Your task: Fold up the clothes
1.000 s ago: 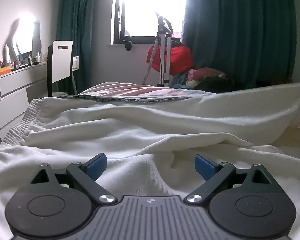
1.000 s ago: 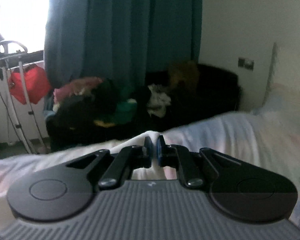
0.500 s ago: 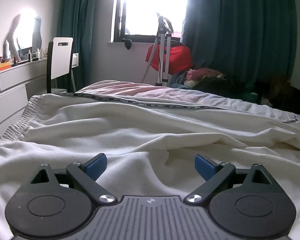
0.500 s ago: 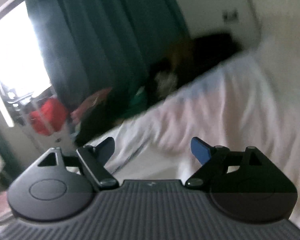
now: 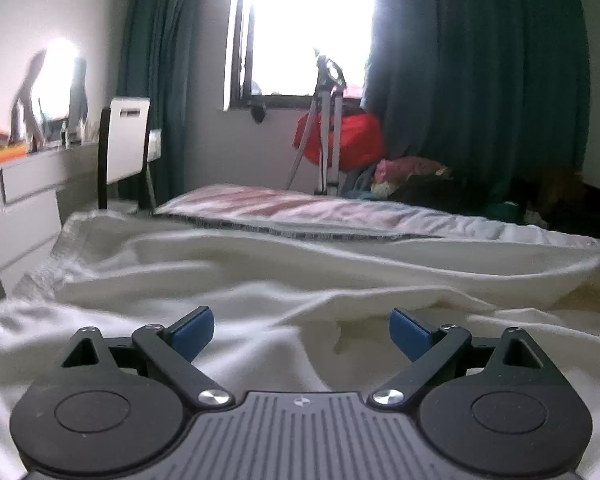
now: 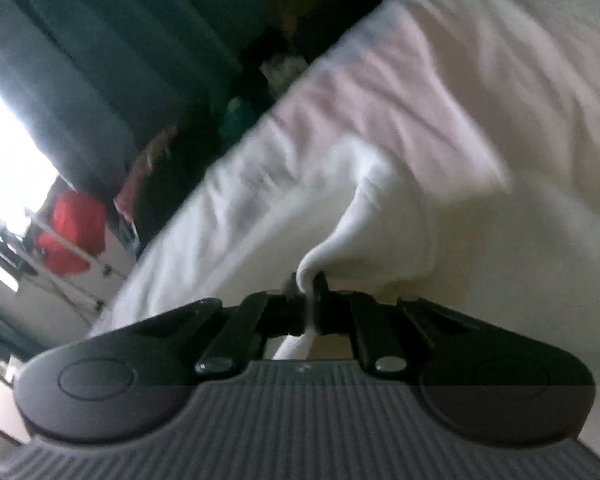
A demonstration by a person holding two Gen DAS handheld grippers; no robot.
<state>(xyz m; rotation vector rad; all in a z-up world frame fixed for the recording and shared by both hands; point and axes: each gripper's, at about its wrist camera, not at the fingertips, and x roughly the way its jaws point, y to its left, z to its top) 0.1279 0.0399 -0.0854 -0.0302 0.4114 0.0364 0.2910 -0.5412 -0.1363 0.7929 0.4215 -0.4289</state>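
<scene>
Right gripper (image 6: 309, 298) clenched on white garment (image 6: 380, 208) edge; left gripper (image 5: 301, 330) released above cloth. Recommend lifting edge evenly, w/o slack, before folding over.

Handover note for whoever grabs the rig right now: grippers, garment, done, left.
Left gripper: open, nothing between its jaws, low over the white garment.
Right gripper: jaws have just closed, pinching a fold of the white garment; camera view is tilted and blurred.
Garment: spread and rumpled across the bed, elastic hem toward the left.
Done: right-side grip taken. No finished fold is visible.
Left: probably carry the pinched edge across, then smooth and finish folding.
</scene>
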